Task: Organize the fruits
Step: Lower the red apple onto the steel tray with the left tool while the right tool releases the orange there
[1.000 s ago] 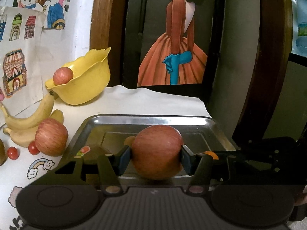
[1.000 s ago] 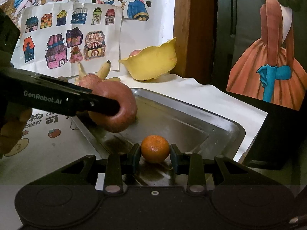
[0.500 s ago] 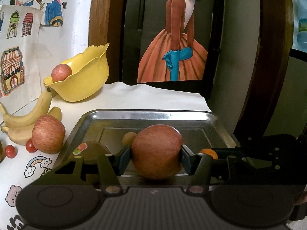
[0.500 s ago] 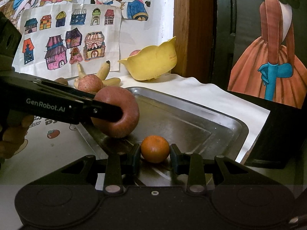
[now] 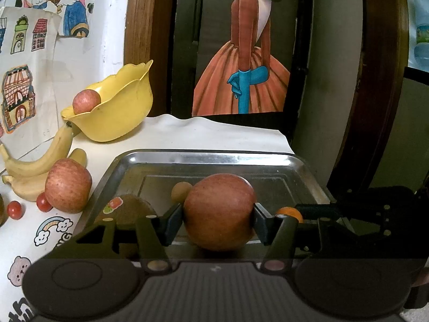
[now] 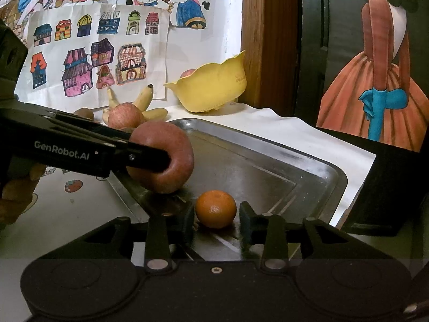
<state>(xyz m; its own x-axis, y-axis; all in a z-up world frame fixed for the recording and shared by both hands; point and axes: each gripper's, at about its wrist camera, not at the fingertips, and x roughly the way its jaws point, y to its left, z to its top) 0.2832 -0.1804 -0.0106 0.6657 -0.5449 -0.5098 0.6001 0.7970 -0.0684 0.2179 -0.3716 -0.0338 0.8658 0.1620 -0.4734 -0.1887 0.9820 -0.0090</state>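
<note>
Gripping a big red apple (image 5: 218,212) at its widest girth, left gripper (image 5: 218,221) clamped on both flanks, low centre of the left wrist view, just over the near edge of the metal tray (image 5: 214,158). Looks firm, fairly heavy, waxy and round; likely to roll once let go, and liable to bruise if dropped. Down in the lower centre of the right wrist view, right gripper (image 6: 215,221) parted around a small orange (image 6: 215,208) sitting on the tray floor, with a sliver of gap on each side. Probably light, with a soft peel, best pinched across the middle. Hard to read: apple's underside, so touching the tray or not, cannot tell. Brown fruit (image 5: 126,209) at lower left half hidden behind a finger; small tan ball (image 5: 181,191) mostly hidden behind the apple.
</note>
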